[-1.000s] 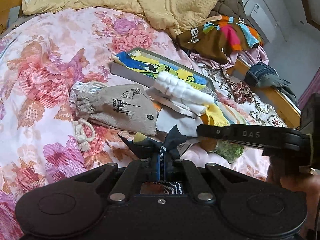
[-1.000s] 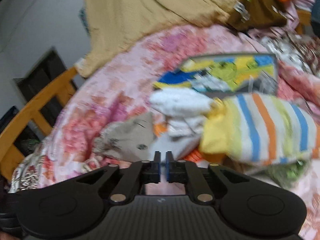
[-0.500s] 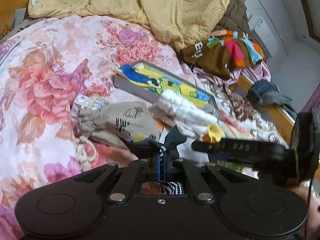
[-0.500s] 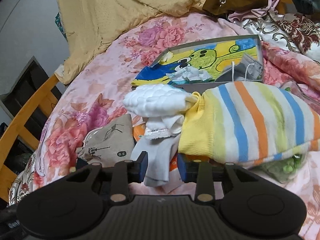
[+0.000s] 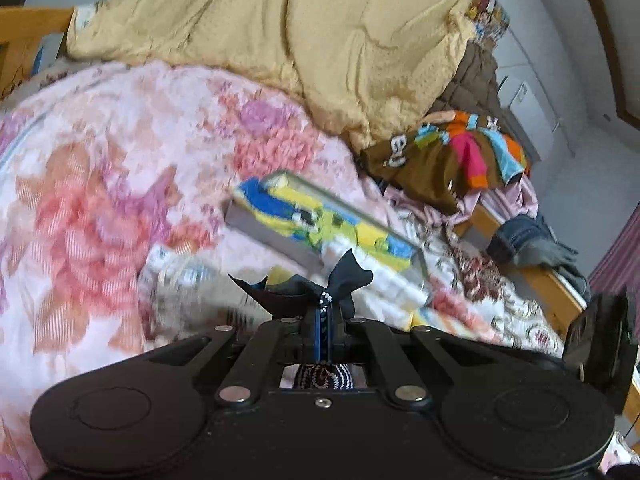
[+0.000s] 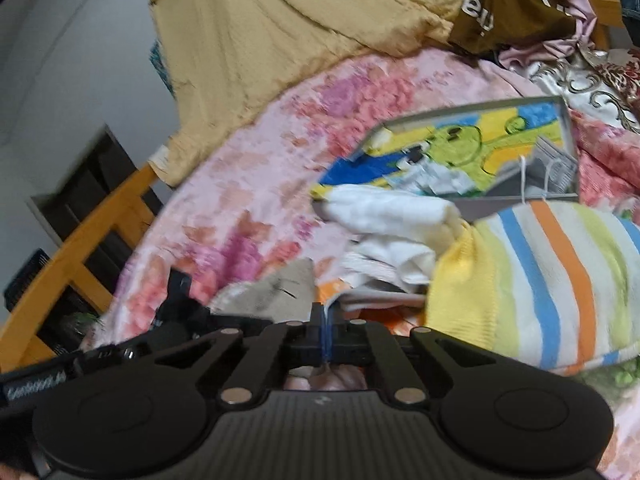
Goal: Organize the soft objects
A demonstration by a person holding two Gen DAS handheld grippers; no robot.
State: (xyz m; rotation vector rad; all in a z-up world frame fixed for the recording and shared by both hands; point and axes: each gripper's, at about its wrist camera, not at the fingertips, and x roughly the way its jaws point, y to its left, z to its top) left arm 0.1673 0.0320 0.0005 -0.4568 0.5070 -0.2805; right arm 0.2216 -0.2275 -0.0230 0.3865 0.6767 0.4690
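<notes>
My left gripper (image 5: 323,312) is shut on a dark navy patterned cloth (image 5: 304,288), held above the floral bedspread (image 5: 100,200). My right gripper (image 6: 327,320) is shut on the edge of a grey-white sock (image 6: 334,307), low over the pile. The pile holds a fluffy white sock (image 6: 392,212), a striped yellow towel (image 6: 548,284) and a beige drawstring pouch (image 6: 276,288). Behind it lies a shallow box with a green cartoon lining (image 6: 460,152), which also shows in the left wrist view (image 5: 320,220).
A tan quilt (image 5: 300,40) is heaped at the bed's head. A brown multicoloured garment (image 5: 448,152) and jeans (image 5: 528,240) lie at the right edge by the wooden bed rail (image 5: 540,276). A wooden frame (image 6: 80,248) borders the left.
My right gripper opened half a second ago and has now shut on the grey-white sock. My left gripper has lifted with the dark cloth, and the view is blurred by motion.
</notes>
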